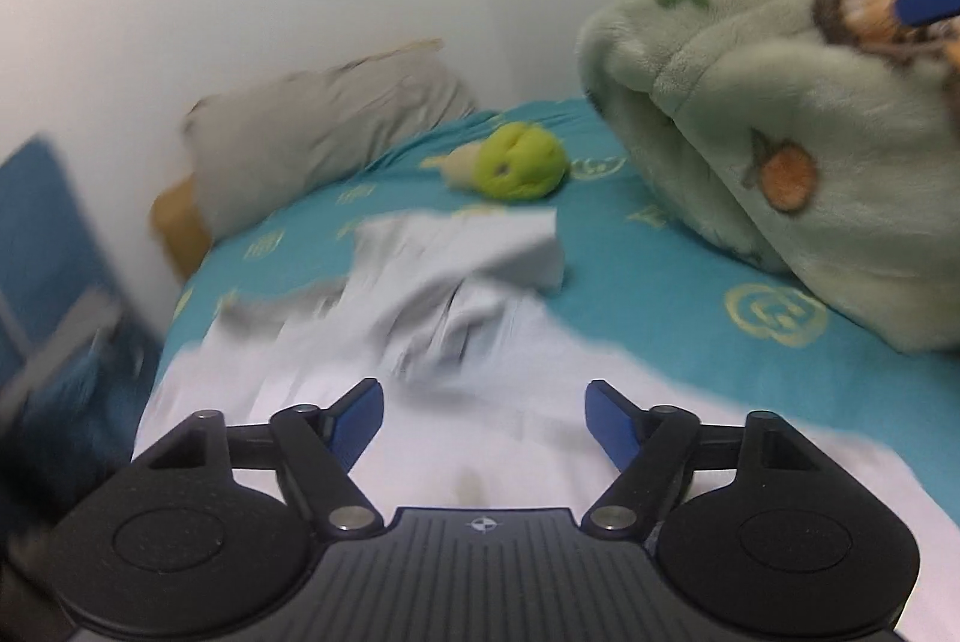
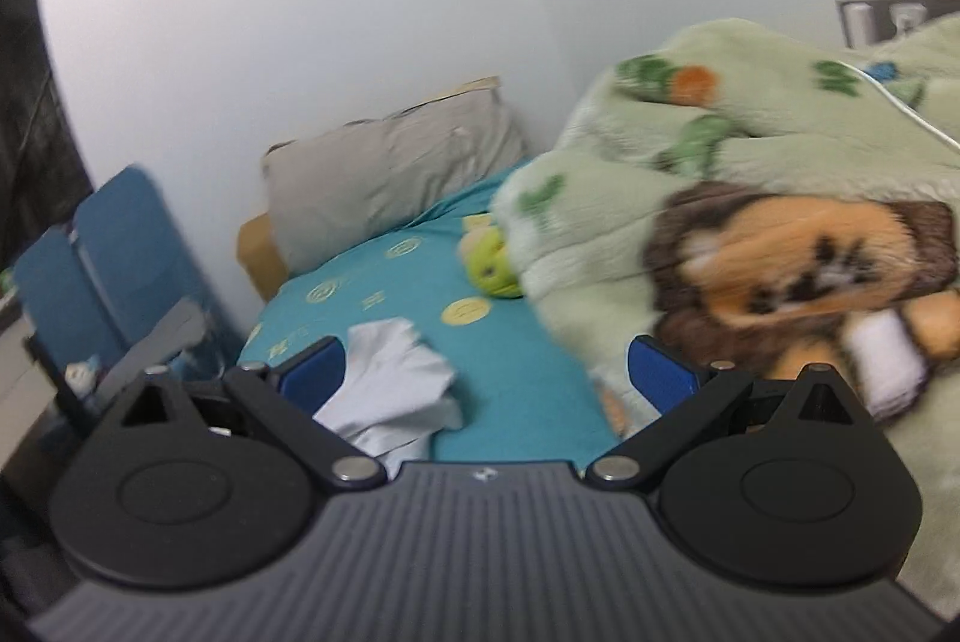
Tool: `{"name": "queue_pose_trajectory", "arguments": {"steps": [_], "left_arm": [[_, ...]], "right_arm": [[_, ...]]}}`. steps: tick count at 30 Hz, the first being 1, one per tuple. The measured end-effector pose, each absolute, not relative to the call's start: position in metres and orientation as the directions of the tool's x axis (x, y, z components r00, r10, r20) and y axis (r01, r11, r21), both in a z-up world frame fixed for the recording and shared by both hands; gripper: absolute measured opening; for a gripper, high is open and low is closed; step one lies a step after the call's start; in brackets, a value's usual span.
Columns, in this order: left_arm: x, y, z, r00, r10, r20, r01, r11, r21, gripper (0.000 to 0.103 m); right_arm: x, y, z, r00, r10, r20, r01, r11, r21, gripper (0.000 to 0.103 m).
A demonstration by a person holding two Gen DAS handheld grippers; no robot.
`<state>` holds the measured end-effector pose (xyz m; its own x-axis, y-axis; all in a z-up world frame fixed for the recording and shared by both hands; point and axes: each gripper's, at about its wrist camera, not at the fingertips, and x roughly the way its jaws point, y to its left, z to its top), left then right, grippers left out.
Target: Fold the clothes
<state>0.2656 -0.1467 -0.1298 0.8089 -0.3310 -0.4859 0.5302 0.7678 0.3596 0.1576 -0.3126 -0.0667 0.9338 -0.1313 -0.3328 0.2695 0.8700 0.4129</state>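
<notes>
Left hand-held gripper (image 1: 483, 417) wide open, nothing between the blue fingers (image 1: 360, 417), hanging just over the white garment (image 1: 420, 438). Right hand-held gripper (image 2: 487, 377) wide open too, empty, out over the bed (image 2: 510, 372). White garment lying on the teal sheet, near part fairly flat, far part bunched up and wrinkled (image 1: 456, 282); partly folded or just dropped there, hard to tell through the blur. Best to go slow and low. Pick an edge or a corner, not the lumpy middle. Pinch only one layer, or the fold comes out crooked. Pull the cloth flat before laying it over. Keep both sides even. Stay clear of the green plush toy (image 1: 519, 162) beyond the garment, and of the fluffy green blanket (image 2: 750, 198) heaped on the right. Grey pillow (image 1: 324, 126) far back by the wall, out of the way.
</notes>
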Motion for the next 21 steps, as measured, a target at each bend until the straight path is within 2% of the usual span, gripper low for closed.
{"name": "queue_pose_trajectory", "arguments": {"steps": [4, 8, 11, 12, 13, 15, 17, 21], "left_arm": [[0.329, -0.198, -0.146, 0.798, -0.355, -0.487, 0.570, 0.708, 0.416, 0.071], [0.368, -0.233, -0.176, 0.823, -0.303, -0.480, 0.554, 0.614, 0.563, 0.072], [0.393, -0.245, -0.187, 0.811, -0.283, -0.513, 0.570, 0.581, 0.581, 0.057], [0.401, -0.244, -0.185, 0.805, -0.284, -0.521, 0.574, 0.592, 0.566, 0.044], [0.408, -0.242, -0.179, 0.797, -0.290, -0.529, 0.579, 0.617, 0.534, 0.027], [0.422, -0.230, -0.161, 0.777, -0.320, -0.542, 0.583, 0.690, 0.429, 0.015], [0.438, -0.208, -0.135, 0.767, -0.360, -0.532, 0.557, 0.785, 0.271, 0.012], [0.490, -0.140, -0.093, 0.663, -0.515, -0.543, 0.471, 0.851, -0.232, 0.011]], "right_arm": [[0.160, -0.320, -0.075, 0.933, -0.152, -0.328, 0.284, 0.870, 0.404, 0.103], [0.175, -0.322, -0.089, 0.920, -0.132, -0.369, 0.284, 0.873, 0.397, 0.103], [0.181, -0.321, -0.096, 0.914, -0.133, -0.383, 0.287, 0.880, 0.380, 0.103], [0.182, -0.320, -0.096, 0.914, -0.134, -0.383, 0.286, 0.882, 0.374, 0.103], [0.183, -0.319, -0.097, 0.914, -0.136, -0.383, 0.286, 0.885, 0.368, 0.103], [0.184, -0.317, -0.098, 0.912, -0.135, -0.386, 0.285, 0.888, 0.361, 0.103], [0.184, -0.314, -0.097, 0.911, -0.134, -0.390, 0.282, 0.892, 0.353, 0.103], [0.184, -0.302, -0.094, 0.917, -0.140, -0.374, 0.261, 0.919, 0.296, 0.103]]}}
